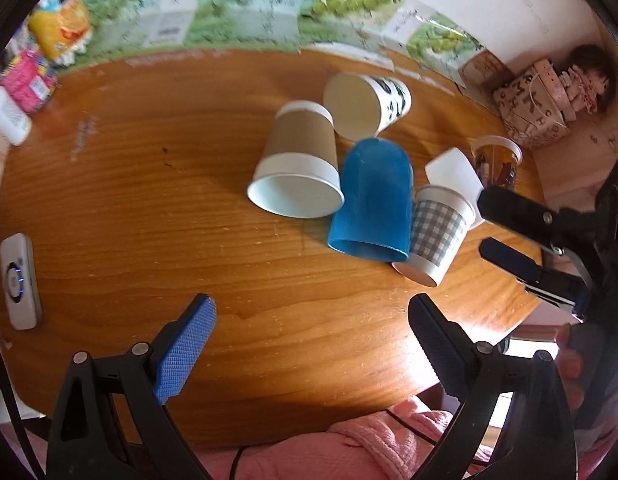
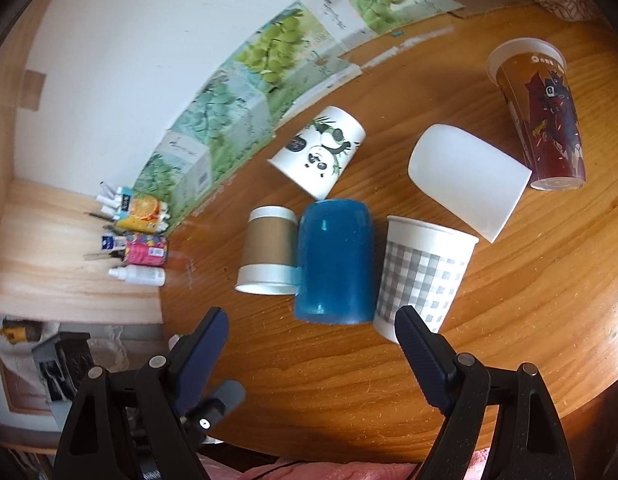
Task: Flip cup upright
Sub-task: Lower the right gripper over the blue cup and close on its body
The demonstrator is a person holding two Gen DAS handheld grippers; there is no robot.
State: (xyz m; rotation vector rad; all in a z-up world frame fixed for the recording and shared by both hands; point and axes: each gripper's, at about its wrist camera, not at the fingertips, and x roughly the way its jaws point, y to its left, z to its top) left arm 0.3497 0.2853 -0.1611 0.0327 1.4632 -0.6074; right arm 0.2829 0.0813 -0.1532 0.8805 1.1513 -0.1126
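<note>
Several cups lie on their sides on the round wooden table (image 1: 149,208): a brown-sleeved paper cup (image 1: 297,160) (image 2: 269,250), a blue plastic cup (image 1: 373,200) (image 2: 335,266), a grey checked paper cup (image 1: 439,228) (image 2: 423,272), a panda cup (image 1: 369,104) (image 2: 319,152), a plain white cup (image 1: 453,172) (image 2: 469,182) and a tall dark red cup (image 1: 497,160) (image 2: 543,116). My left gripper (image 1: 313,344) is open and empty above the table's near edge. My right gripper (image 2: 313,344) is open and empty, just short of the blue cup; it also shows in the left wrist view (image 1: 493,224), beside the checked cup.
A white device (image 1: 19,280) lies at the table's left edge. Grape-print boxes (image 2: 237,92) line the wall behind. Bottles and packets (image 2: 141,240) stand at the far left. A patterned gift bag (image 1: 533,108) sits at the far right. Pink fabric (image 1: 349,452) is below the table's edge.
</note>
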